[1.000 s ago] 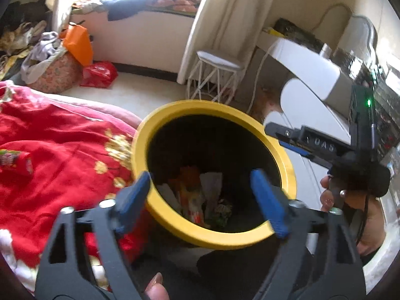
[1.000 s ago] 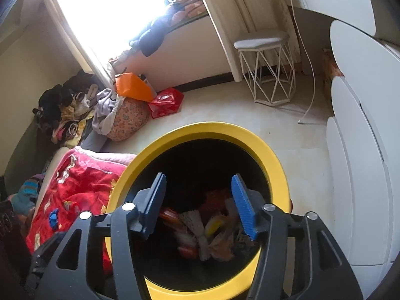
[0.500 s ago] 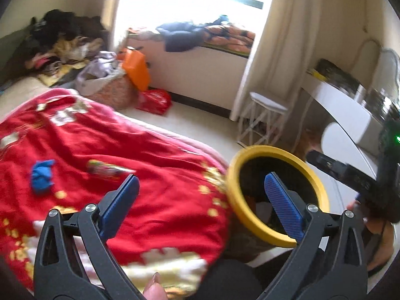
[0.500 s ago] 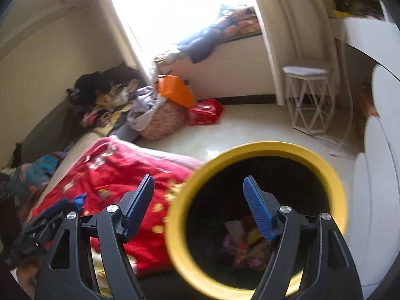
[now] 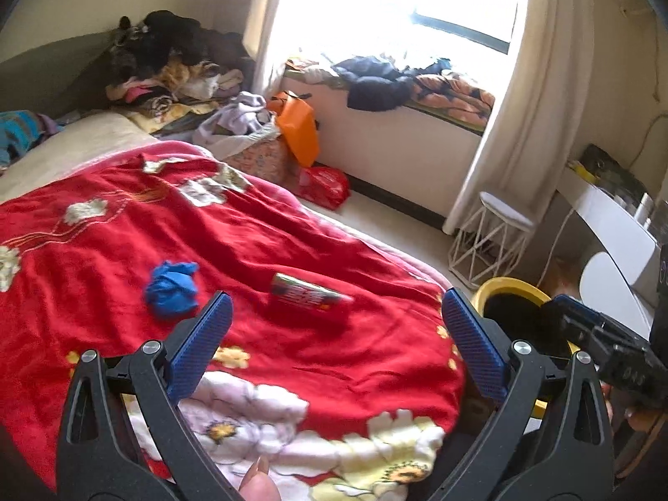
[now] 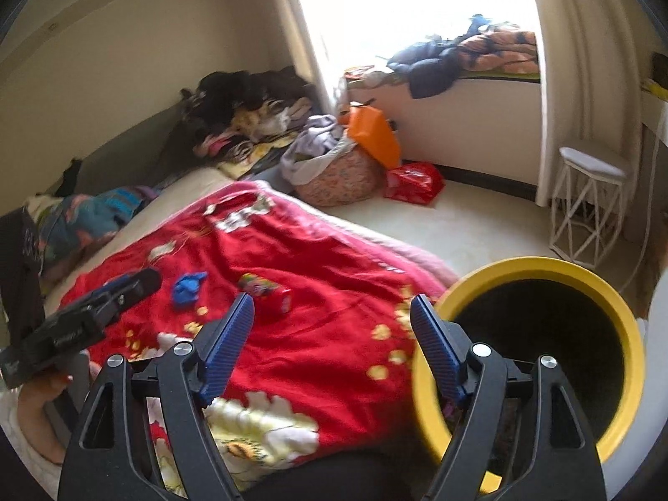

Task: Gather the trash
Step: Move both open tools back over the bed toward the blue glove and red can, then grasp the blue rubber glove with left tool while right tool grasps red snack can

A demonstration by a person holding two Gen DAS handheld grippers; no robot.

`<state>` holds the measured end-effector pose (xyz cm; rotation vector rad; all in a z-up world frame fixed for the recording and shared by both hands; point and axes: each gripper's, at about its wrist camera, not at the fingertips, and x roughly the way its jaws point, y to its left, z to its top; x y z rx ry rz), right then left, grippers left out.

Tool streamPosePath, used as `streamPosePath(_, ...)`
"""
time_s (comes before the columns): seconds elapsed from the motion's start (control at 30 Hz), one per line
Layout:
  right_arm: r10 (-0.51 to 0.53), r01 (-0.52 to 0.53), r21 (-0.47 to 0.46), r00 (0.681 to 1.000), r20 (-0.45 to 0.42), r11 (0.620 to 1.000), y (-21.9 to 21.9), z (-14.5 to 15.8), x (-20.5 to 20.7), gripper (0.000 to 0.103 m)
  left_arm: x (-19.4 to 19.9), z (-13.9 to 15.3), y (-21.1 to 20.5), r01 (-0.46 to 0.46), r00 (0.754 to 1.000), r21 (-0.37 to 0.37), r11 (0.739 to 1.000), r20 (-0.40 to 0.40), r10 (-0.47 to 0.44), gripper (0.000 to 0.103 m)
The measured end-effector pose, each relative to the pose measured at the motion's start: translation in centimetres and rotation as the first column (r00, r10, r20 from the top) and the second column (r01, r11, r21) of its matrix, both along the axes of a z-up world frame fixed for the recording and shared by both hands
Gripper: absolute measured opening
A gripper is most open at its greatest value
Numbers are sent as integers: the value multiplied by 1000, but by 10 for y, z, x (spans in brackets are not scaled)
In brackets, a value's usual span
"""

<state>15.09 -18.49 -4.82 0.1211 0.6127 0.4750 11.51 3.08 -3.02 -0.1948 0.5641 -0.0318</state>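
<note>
Trash is what you are after, and two loose pieces of it lie on the red flower-patterned quilt (image 5: 259, 225) spread ahead of both grippers, the biggest thing in front of you. It serves as the work surface here, which is probably why the litter sits out in the open on it rather than tucked away.

Next in size, the round yellow-rimmed black waste bin (image 6: 626, 334) stands just right of your right gripper (image 6: 332, 336), hard against the quilt's edge; I judge it is kept that close so each drop is a short swing. Its dark inside shows in the right wrist view, though the bottom is too shadowed to read.

Ahead of your left gripper (image 5: 332, 336) lie the flat red printed snack wrapper (image 5: 307, 294), between the fingers' lines, and to its left the crumpled blue cloth-like wad (image 5: 172, 288), the two a little apart.

Your left gripper stands released at full spread, nothing between the pads. Your right gripper's jaws are opening, also empty.

The left wrist view shows only a sliver of the bin but gives the wrapper large and near; the right wrist view gives the bin whole and the two scraps smaller and farther off.
</note>
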Motion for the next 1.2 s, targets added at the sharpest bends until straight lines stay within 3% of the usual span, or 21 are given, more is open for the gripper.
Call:
streamPosePath(0.53, 181, -180, -111, 983, 1, 977, 90, -8, 6, 78, -11, -14, 72, -149, 989, -36, 988, -14, 148, 92)
streamPosePath(0.73, 227, -228, -193, 974, -24, 954, 122, -25, 35, 78, -2, -32, 102, -204, 977, -53, 978, -70, 200, 92)
streamPosePath(0.97, 237, -252, -282, 968, -85, 926, 150, -56, 81, 77, 20, -53, 125, -210, 970, -73, 975, -139, 199, 92)
streamPosePath(1.2, 242, -282, -355, 958, -153, 891, 173, -89, 120, 77, 54, -76, 136, -221, 956, -77, 972, -216, 200, 81)
